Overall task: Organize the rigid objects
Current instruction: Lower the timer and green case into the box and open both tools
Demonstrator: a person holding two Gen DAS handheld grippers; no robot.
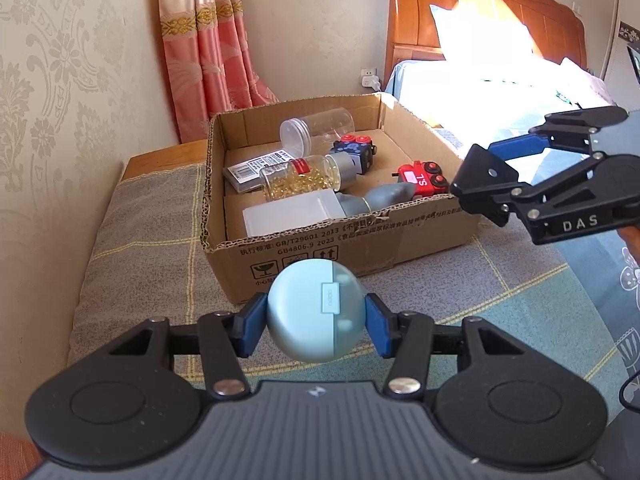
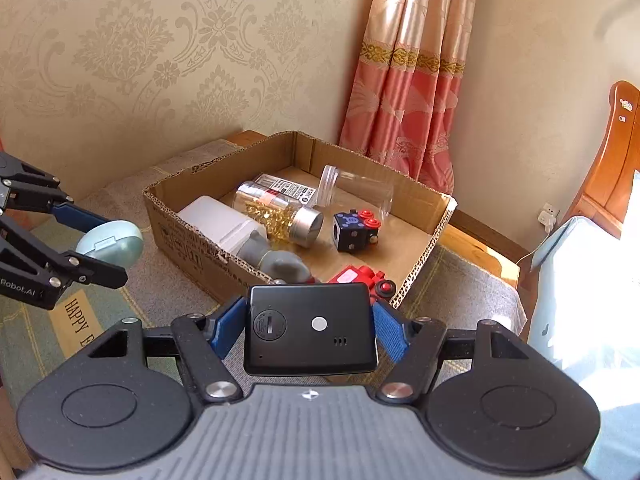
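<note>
You have both grippers loaded in front of the cardboard box (image 1: pixel 320 248), so the job in hand, as I judge it, is to carry each piece over the near wall and set it down inside. Nearest you, the left gripper (image 1: pixel 316 316) is clamped on the pale blue earbud case (image 1: pixel 316 314), its blue pads pressing on the two rounded ends; the case's long axis runs across the jaws, its hinge tab facing up at you. The right gripper (image 2: pixel 310 328) is clamped on the flat black device (image 2: pixel 310 328), held by its short edges, its long axis also across the jaws and its back with the coin-cell cover facing you. Lift each high enough to clear the ragged near rim, and lower rather than drop. Beyond, aim for the bare floor right of the pill bottle (image 2: pixel 280 216), clear of the red toy (image 1: pixel 422 180) and the blue toy block (image 2: pixel 354 230).
</note>
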